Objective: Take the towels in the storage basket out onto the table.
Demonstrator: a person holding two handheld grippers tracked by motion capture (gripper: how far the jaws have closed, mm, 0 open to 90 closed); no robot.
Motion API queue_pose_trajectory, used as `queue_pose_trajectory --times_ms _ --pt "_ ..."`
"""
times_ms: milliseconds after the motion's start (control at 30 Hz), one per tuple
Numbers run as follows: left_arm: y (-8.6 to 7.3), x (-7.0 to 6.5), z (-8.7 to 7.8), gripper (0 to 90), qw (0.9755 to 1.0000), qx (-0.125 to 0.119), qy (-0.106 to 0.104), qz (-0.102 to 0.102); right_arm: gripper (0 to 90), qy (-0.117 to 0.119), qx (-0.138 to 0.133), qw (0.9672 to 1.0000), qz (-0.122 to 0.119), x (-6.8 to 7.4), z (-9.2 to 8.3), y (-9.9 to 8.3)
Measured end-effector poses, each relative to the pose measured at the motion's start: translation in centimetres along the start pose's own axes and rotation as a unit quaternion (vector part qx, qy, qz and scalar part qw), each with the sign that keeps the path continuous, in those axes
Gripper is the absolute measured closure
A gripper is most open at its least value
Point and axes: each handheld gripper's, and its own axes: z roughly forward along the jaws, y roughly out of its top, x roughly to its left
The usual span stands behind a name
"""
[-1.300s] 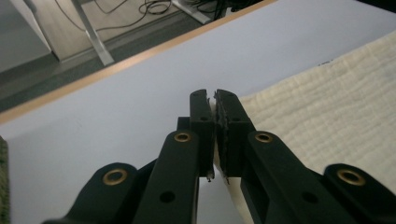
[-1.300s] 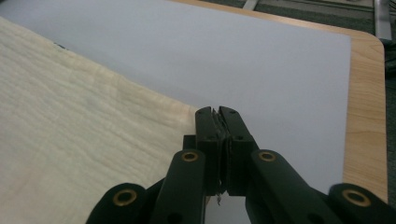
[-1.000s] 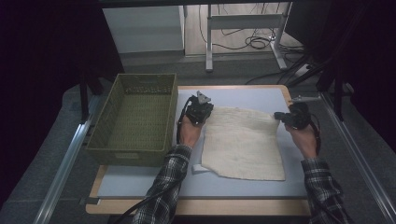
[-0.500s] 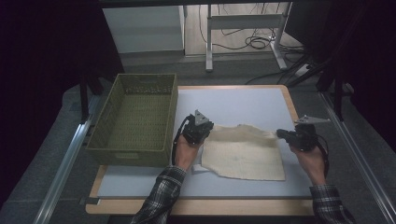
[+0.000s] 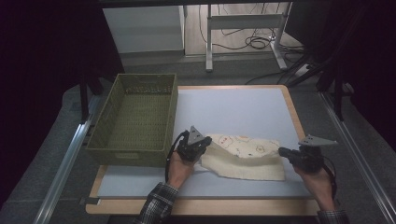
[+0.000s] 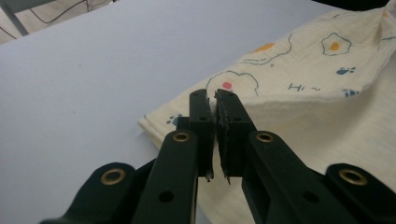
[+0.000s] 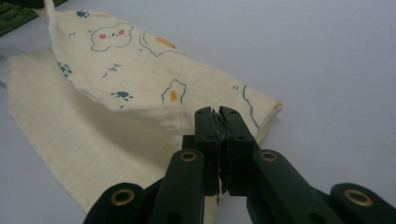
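Basket (image 5: 133, 119): green woven, seen at 10 o'clock on the counter (image 5: 233, 107), beside the left hand; nothing is seen inside it.

Left gripper (image 5: 201, 148): jaws are pinched shut on a corner of the cloth's upper layer, seen between the pads in the left gripper view (image 6: 215, 114).

Cloth (image 5: 243, 156): cream, printed with eggs and clouds; found at 6 o'clock on the counter, its long axis run 9 to 3 between the two grippers. The far layer is held lifted and draped toward 6 o'clock over the lower layer.

Right gripper (image 5: 283, 151): jaws are closed on the opposite corner of that layer (image 7: 219, 122).

Key relation: each hand is matched to its nearer end; the free near edge lies at 6 o'clock from both jaws. The fold is judged half laid.
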Motion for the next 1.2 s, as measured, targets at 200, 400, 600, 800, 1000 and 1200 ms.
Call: queue_pose_trajectory --times_ms 200,400,600,800,1000,1200 --pt "-0.7 -0.5 -1.4 85.5 0.9998 -0.010 -0.018 -0.006 86.5 0.007 0.013 0.9999 -0.006 0.9 -0.6 -1.7" --pt "-1.8 -1.7 -2.2 85.2 0.9996 0.003 -0.027 0.006 85.9 0.011 0.022 0.9997 -0.004 1.5 -1.0 -3.3" --pt "-3.3 -2.2 -2.3 75.2 0.9985 0.036 -0.039 0.009 74.1 0.019 0.037 0.9991 0.004 1.9 -1.4 -4.6" --pt "-3.2 -2.1 -4.1 58.0 0.9990 0.024 -0.035 -0.014 68.9 0.001 0.019 0.9998 0.000 1.7 -3.6 -3.9" --pt "-2.8 -1.9 -4.2 53.2 0.9990 0.027 -0.026 -0.026 66.6 -0.003 0.015 0.9999 0.007 1.0 -3.2 -3.2" --pt "-3.6 -1.2 -2.5 50.0 0.9972 0.052 -0.012 -0.052 57.7 -0.009 0.040 0.9991 0.010 0.9 -0.3 -3.6"
